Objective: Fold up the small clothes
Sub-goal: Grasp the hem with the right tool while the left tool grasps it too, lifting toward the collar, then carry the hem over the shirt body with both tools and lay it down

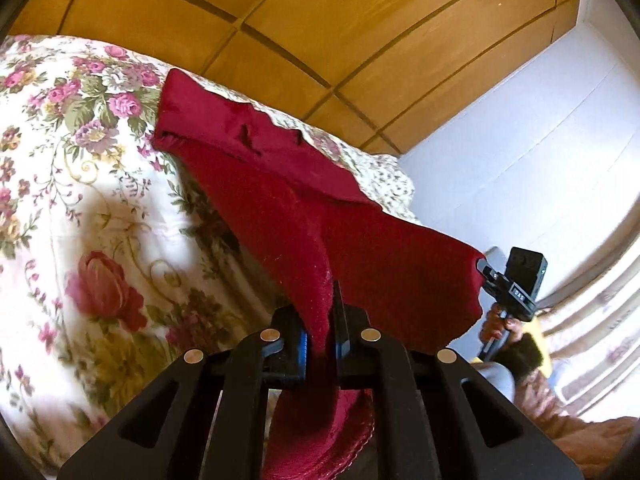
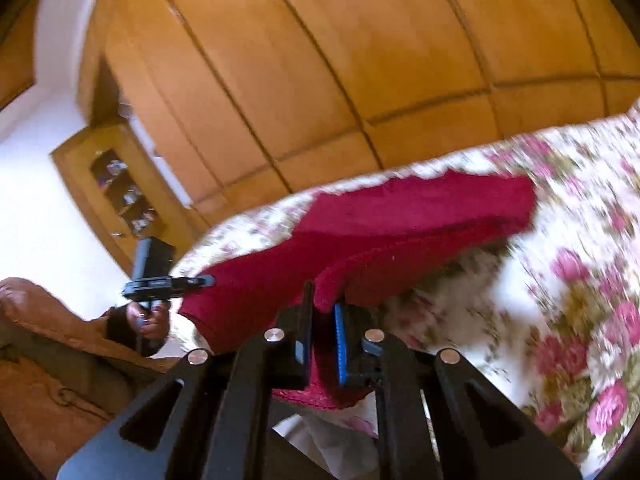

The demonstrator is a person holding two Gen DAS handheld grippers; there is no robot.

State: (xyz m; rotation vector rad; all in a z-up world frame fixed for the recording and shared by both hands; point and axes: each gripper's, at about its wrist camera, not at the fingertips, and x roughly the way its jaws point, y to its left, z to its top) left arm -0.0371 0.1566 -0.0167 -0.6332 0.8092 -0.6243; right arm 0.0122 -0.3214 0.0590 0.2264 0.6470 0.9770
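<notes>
Left gripper [image 1: 320, 320]: nearest item in the left wrist view. Black jaws with blue pads, closed tight on a bunched edge of the red garment [image 1: 288, 200]; cloth spills out below and behind the pads.

Right gripper [image 2: 322, 312]: nearest item in the right wrist view. Black jaws, blue pad on one side, pinched on another edge of the same red garment [image 2: 400, 220]. This view is blurred.

Red garment: small knitted piece, dark red. Held by both grippers at its near edge, that edge raised off the bed [image 1: 80, 140]. The cloth sags between the two grips; its far part lies on the bedspread towards the bed's far edge. Two small slits show near the far end in the left wrist view.

Hands: the person's right hand [image 1: 502, 326] grips a black handle at the right side of the left wrist view, with a dark cuff and brown sleeve below it. The left hand [image 2: 146, 318] shows likewise at the left of the right wrist view.

Bed: covered by a white bedspread printed with pink and red roses and green leaves.

Wardrobe [image 1: 320, 20]: wooden panelled doors behind the bed's far edge.

Wall [image 1: 540, 120]: white, beside the wardrobe.

Small shelf cabinet [image 2: 120, 196]: wooden, on the white wall; contents too blurred to tell.
</notes>
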